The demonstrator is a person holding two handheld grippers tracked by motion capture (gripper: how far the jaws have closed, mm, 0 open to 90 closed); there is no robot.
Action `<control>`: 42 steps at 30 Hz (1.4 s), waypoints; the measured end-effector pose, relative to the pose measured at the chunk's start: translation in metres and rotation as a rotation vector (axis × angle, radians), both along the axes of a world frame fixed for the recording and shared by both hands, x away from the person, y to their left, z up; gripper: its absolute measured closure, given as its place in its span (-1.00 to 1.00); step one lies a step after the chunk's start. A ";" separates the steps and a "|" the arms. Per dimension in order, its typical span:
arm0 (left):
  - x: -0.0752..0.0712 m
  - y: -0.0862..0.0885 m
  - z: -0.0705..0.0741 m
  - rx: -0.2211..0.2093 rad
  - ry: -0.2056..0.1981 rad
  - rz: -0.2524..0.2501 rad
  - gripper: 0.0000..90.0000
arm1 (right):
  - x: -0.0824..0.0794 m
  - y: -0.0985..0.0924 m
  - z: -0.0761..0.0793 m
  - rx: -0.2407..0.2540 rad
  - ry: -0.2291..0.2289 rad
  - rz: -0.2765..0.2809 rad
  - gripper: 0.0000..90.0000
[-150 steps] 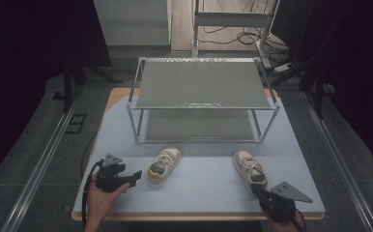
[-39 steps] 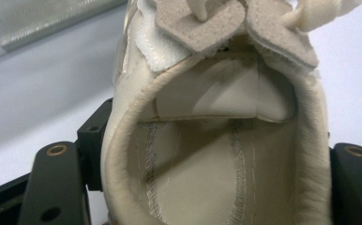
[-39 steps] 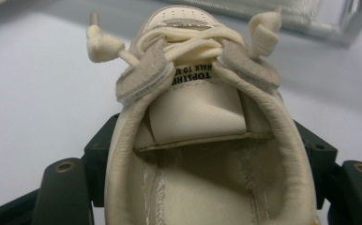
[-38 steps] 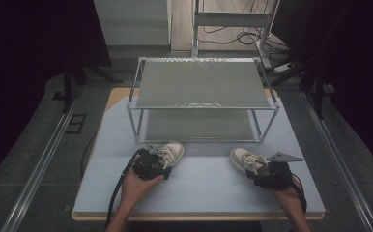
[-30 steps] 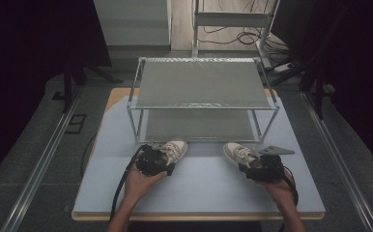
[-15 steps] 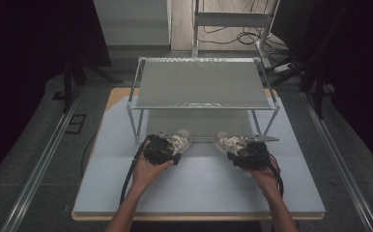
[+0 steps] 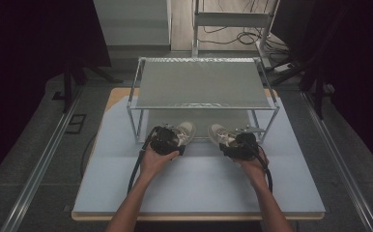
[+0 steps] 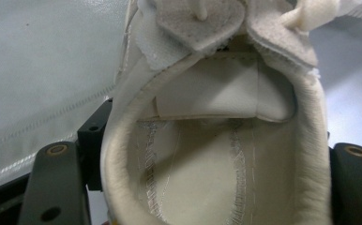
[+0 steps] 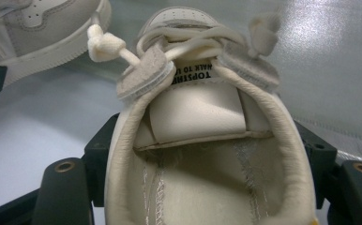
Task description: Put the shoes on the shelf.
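right shoe tongue [image 9: 195,112] | "TOPSTRI…" | "…ALK TO…" | upside down, partly hidden

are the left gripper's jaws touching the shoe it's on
Touching. In the left gripper view the left shoe sits heel-first between the left gripper's two black jaws, its padded collar pressed against both with no gap.

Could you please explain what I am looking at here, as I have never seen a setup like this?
A person at a table holds a two-jaw tool in each hand. The high view looks down from above; the two close-ups come from cameras riding on each tool. The left gripper clasps the heel end of the left shoe, one black jaw on either side of it; the right gripper holds the right shoe the same way. Both pale sneakers sit at the front edge of a metal two-tier rack, toes pointing under it.
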State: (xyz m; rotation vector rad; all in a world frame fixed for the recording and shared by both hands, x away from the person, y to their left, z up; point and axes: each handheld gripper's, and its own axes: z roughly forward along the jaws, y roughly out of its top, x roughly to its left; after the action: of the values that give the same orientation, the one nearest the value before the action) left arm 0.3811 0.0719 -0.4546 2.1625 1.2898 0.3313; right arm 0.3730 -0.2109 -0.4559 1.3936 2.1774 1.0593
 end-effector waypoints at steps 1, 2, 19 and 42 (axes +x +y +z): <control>0.002 -0.001 -0.001 0.003 0.000 0.002 -0.36 | 0.001 0.001 -0.001 -0.001 -0.001 -0.002 -0.36; 0.005 -0.002 -0.002 0.008 -0.002 -0.004 -0.36 | 0.002 0.003 -0.001 -0.001 0.000 -0.007 -0.36; 0.038 -0.019 -0.009 0.029 -0.001 0.007 -0.36 | 0.032 0.029 -0.008 -0.028 0.015 -0.056 -0.36; 0.048 -0.030 -0.017 0.040 0.005 0.053 -0.38 | 0.049 0.047 -0.020 -0.074 0.032 -0.104 -0.38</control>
State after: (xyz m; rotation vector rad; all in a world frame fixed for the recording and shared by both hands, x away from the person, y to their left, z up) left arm 0.4288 0.0417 -0.4713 2.1661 1.3563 0.3768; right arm 0.4225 -0.1637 -0.4758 1.4818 2.1186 0.9166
